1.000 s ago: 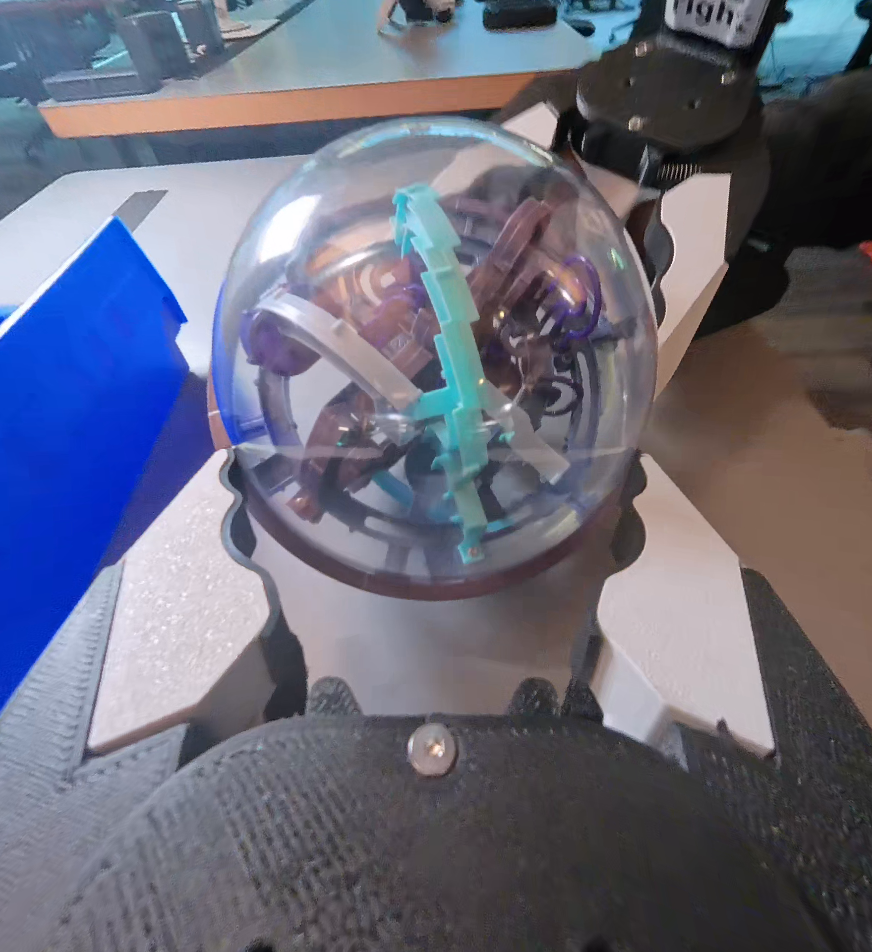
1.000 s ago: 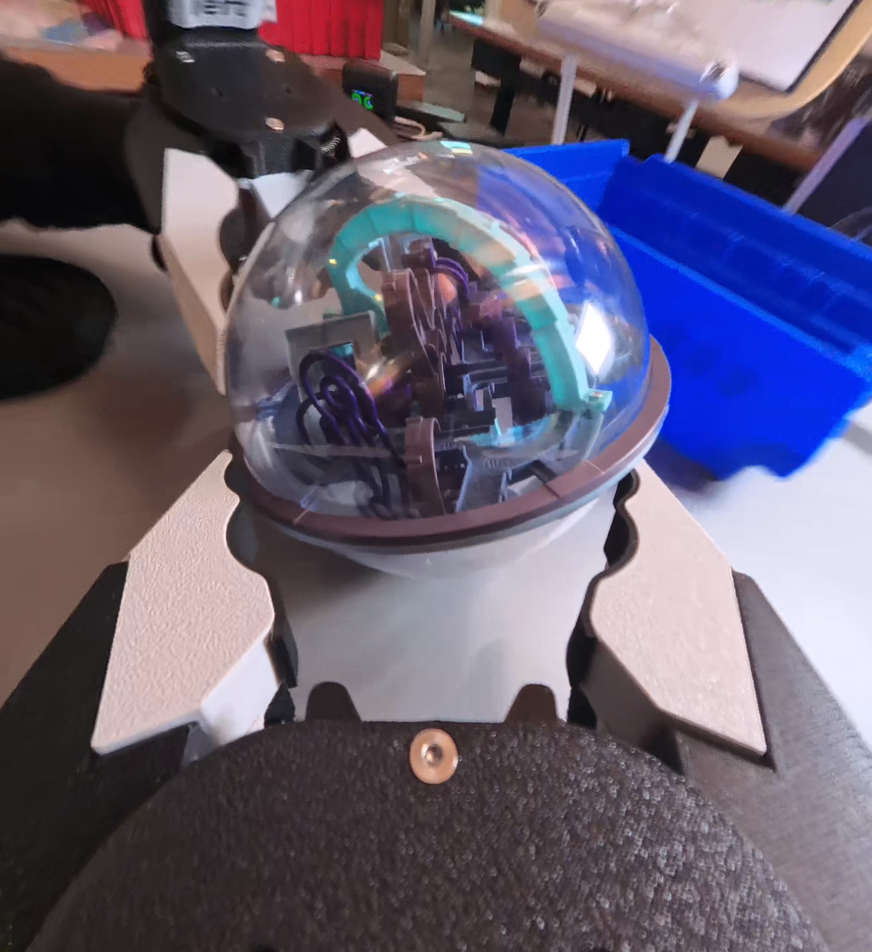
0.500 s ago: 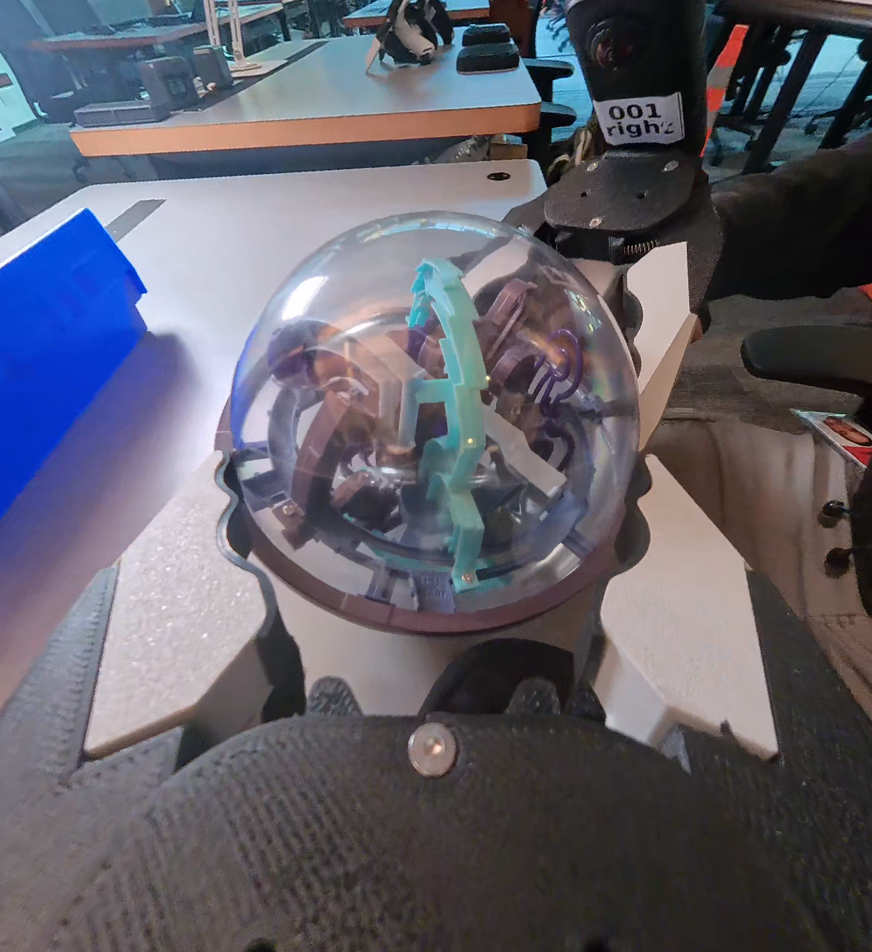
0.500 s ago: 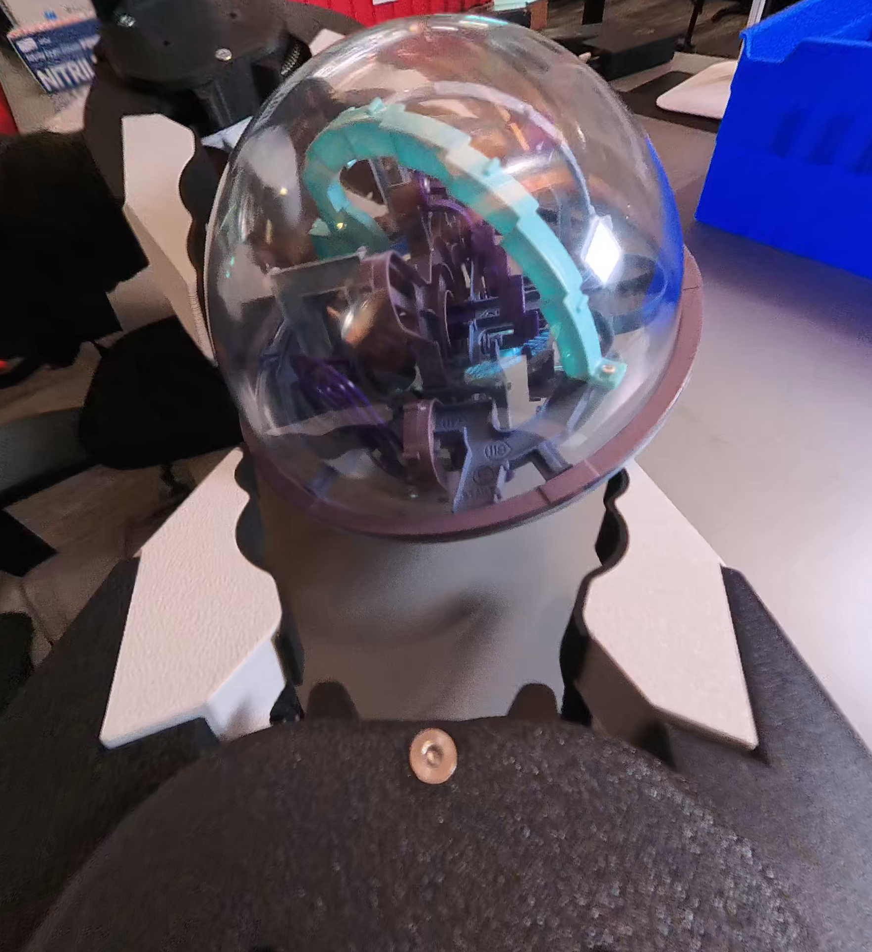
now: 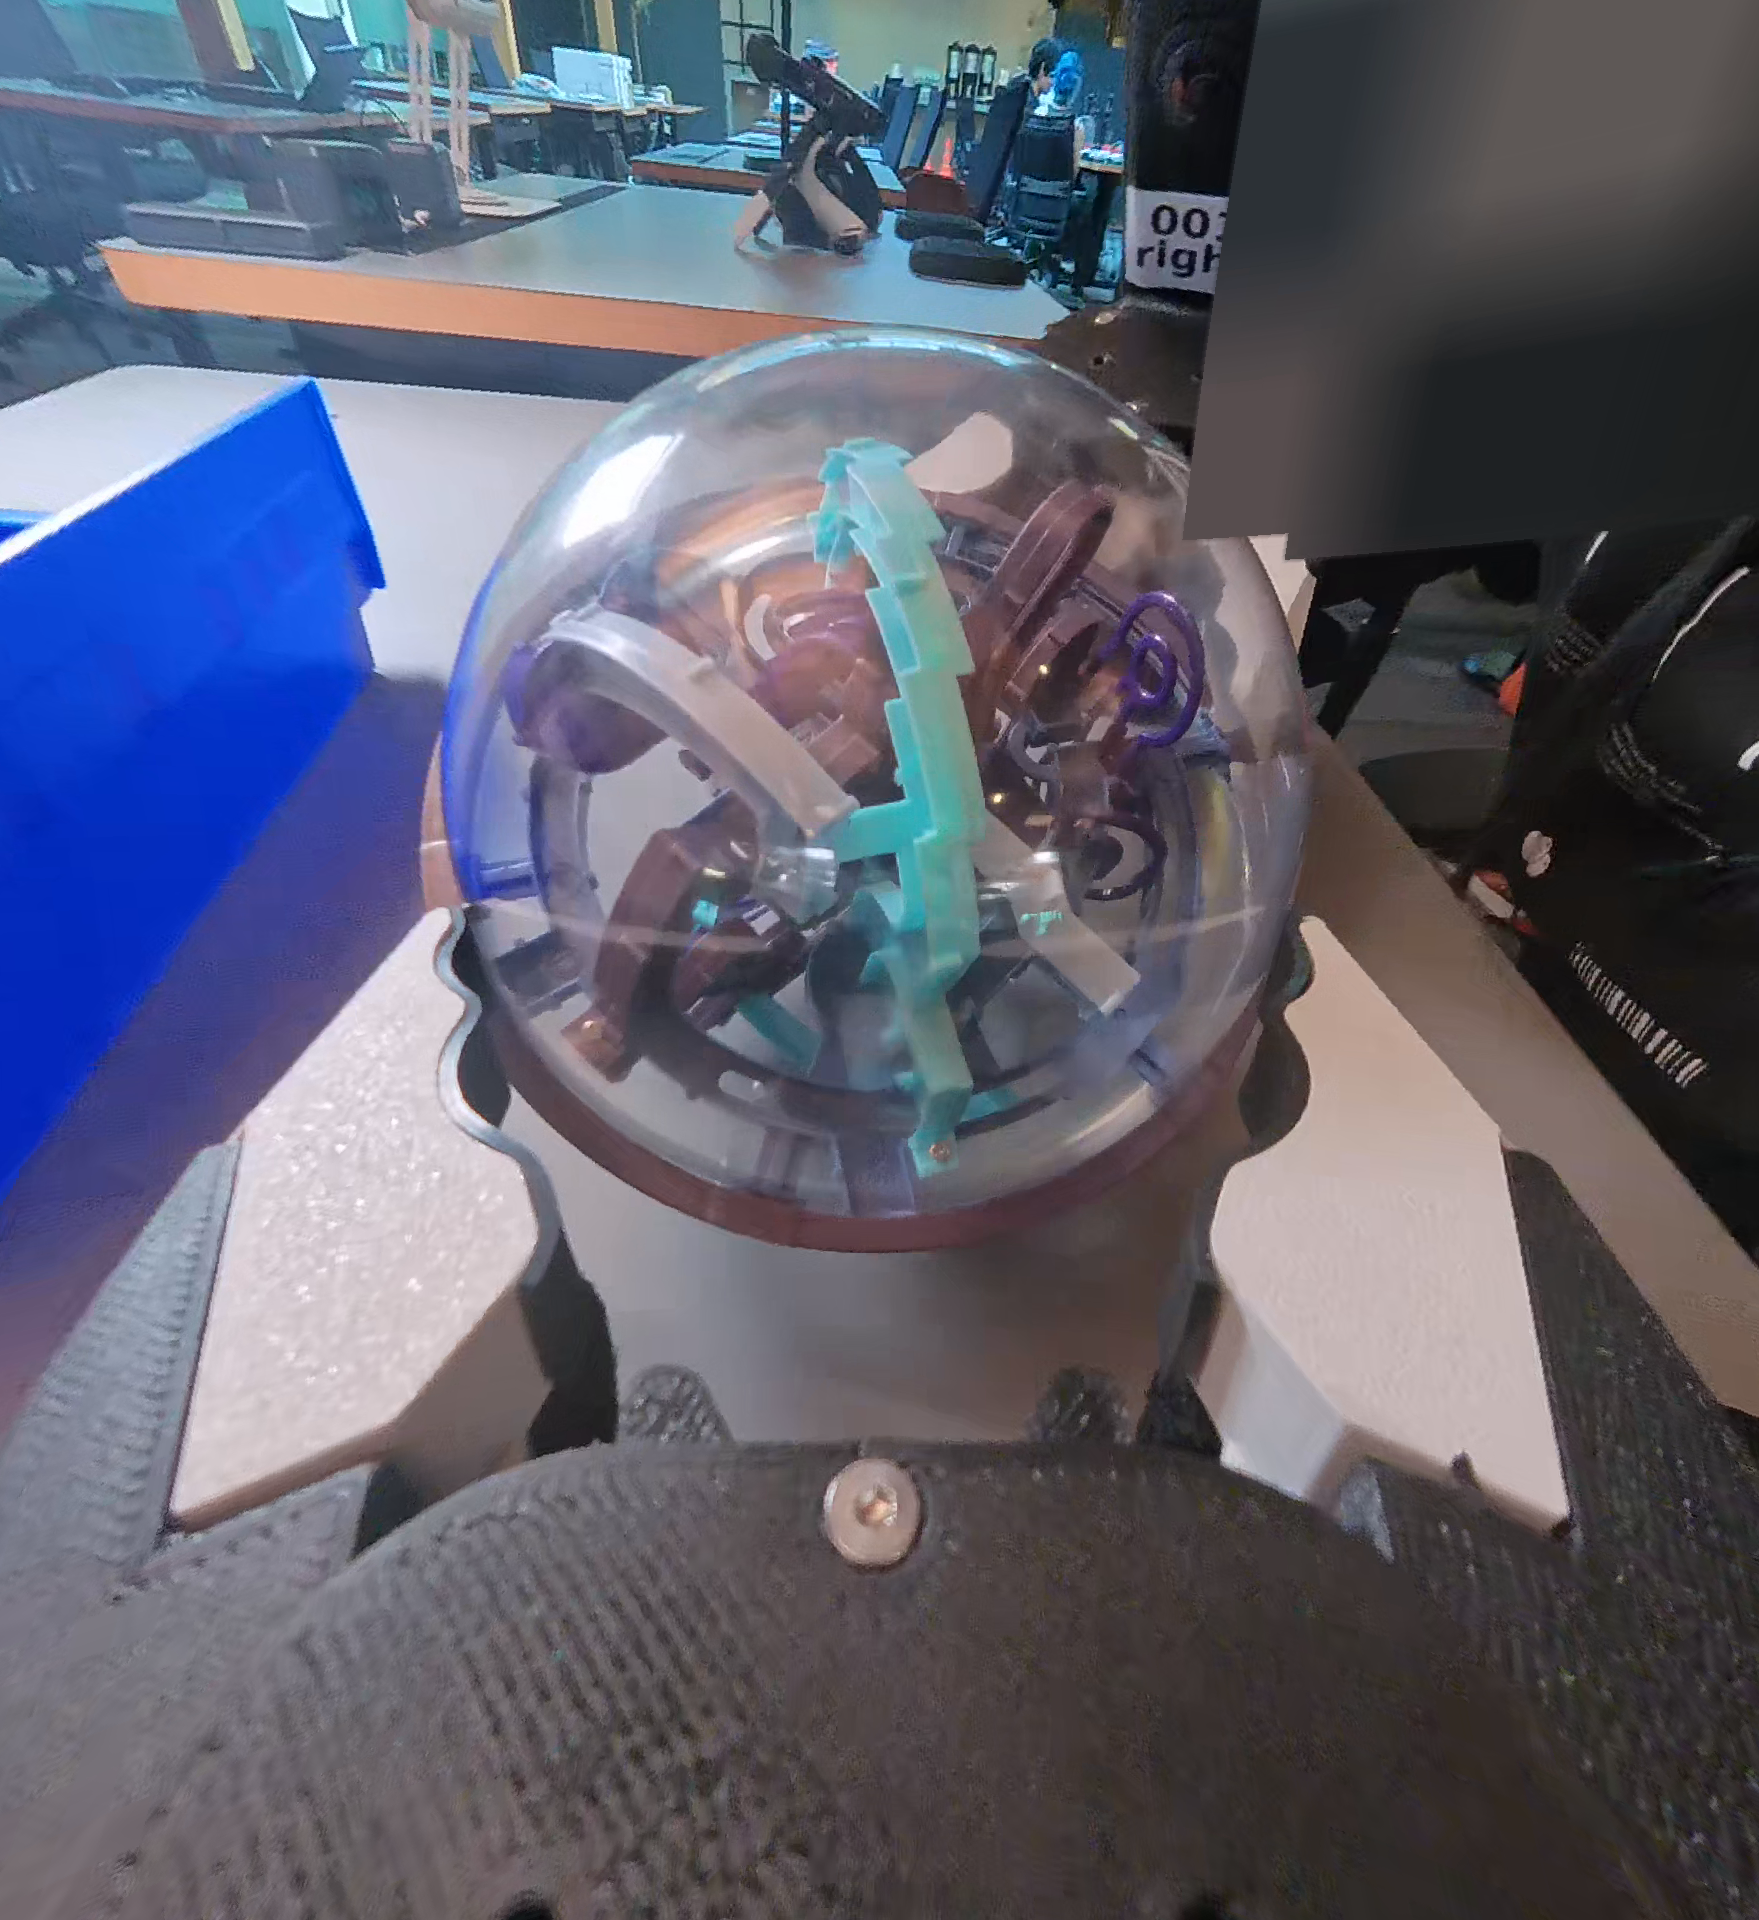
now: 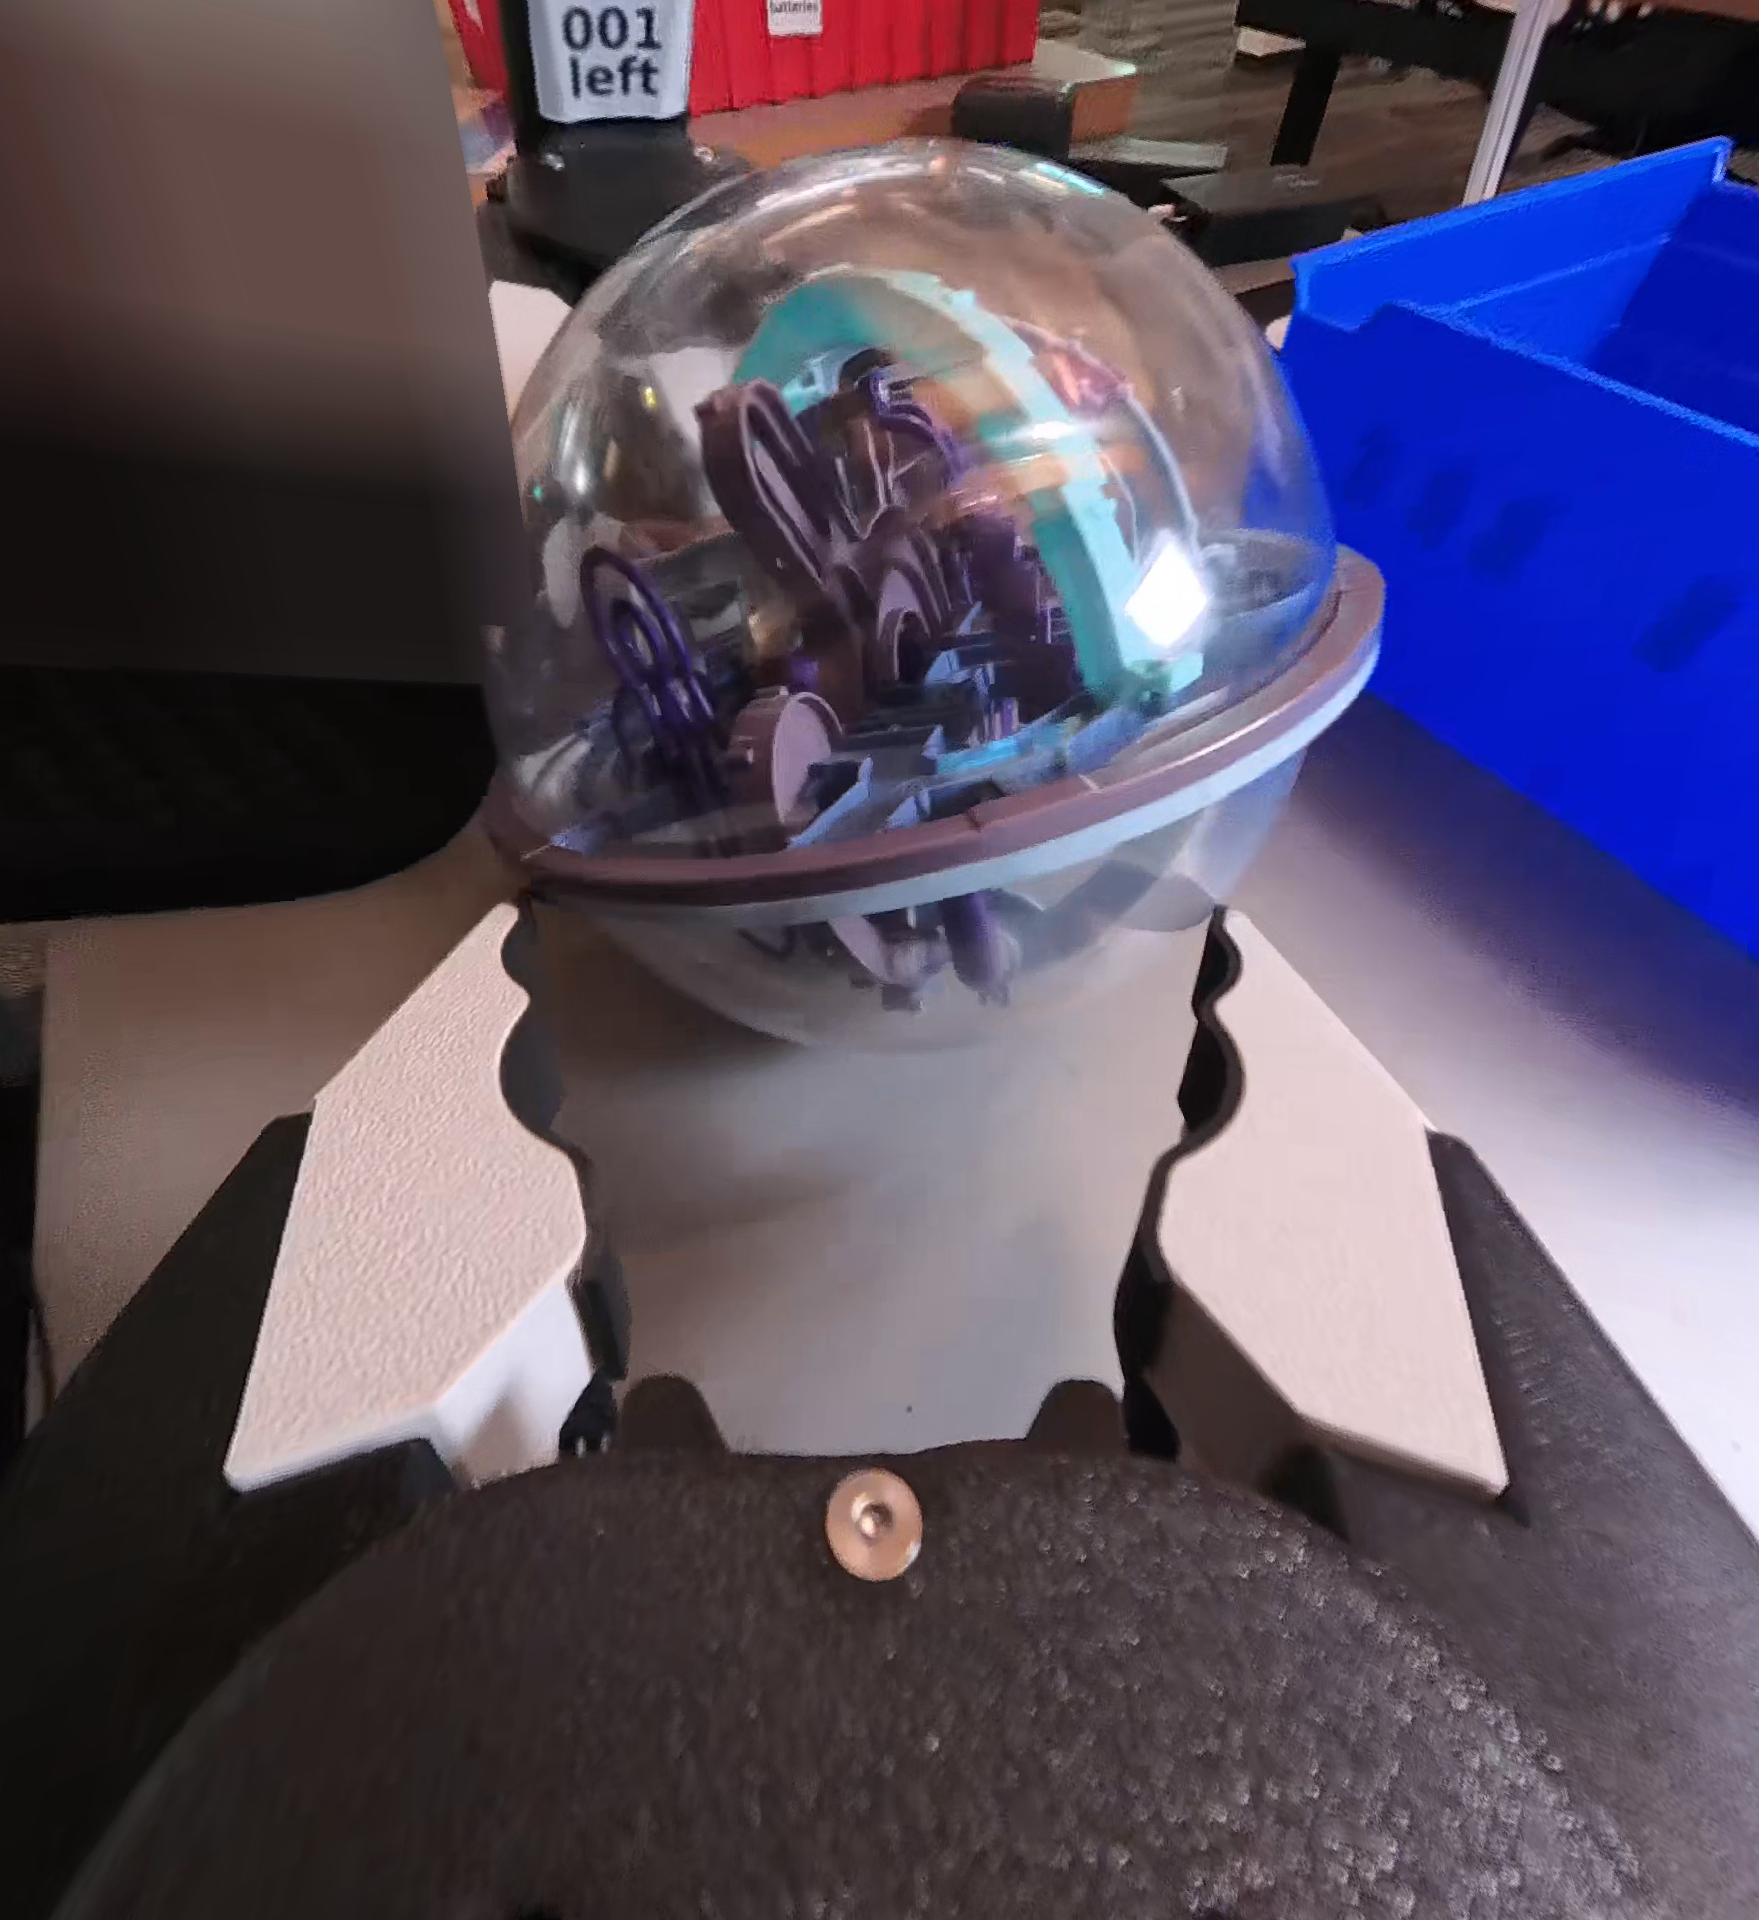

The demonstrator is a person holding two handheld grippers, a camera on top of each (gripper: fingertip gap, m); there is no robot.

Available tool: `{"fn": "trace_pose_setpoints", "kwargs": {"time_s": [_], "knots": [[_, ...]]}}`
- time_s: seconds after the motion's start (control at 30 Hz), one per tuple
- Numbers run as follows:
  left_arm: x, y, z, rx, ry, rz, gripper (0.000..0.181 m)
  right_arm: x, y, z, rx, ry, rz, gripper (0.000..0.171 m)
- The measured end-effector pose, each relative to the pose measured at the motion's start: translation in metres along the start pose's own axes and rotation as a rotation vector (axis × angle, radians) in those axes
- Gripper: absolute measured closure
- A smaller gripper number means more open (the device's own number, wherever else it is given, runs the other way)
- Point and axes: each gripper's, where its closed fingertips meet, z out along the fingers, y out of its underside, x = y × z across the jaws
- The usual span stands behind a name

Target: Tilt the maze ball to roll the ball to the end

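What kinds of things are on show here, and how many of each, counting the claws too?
Maze ball: 1, clear, held between both claws
Claws: 2, the left claw and the right claw
Blue bin: 1, beside the ball; I cannot tell if a second one stands behind it
Total: 4
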Motion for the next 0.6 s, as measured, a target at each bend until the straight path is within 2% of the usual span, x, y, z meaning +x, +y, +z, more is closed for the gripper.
{"fn": "trace_pose_setpoints", "kwargs": {"time_s": [0.17,0.3,0.43,0.6], "knots": [[0.000,-0.005,0.002,0.025,-0.028,0.010,0.037,0.001,0.002,0.006,0.029,-0.013,0.033,0.042],[0.004,-0.015,-0.004,-0.012,-0.062,0.045,0.037,-0.002,-0.012,0.007,0.091,-0.005,0.003,0.037],[0.010,-0.061,-0.026,0.001,-0.129,0.136,0.038,-0.007,-0.056,0.001,0.228,-0.033,-0.061,0.036],[0.024,-0.126,-0.066,-0.084,-0.307,0.323,0.038,-0.017,-0.123,0.002,0.390,-0.127,-0.218,0.035]]}}
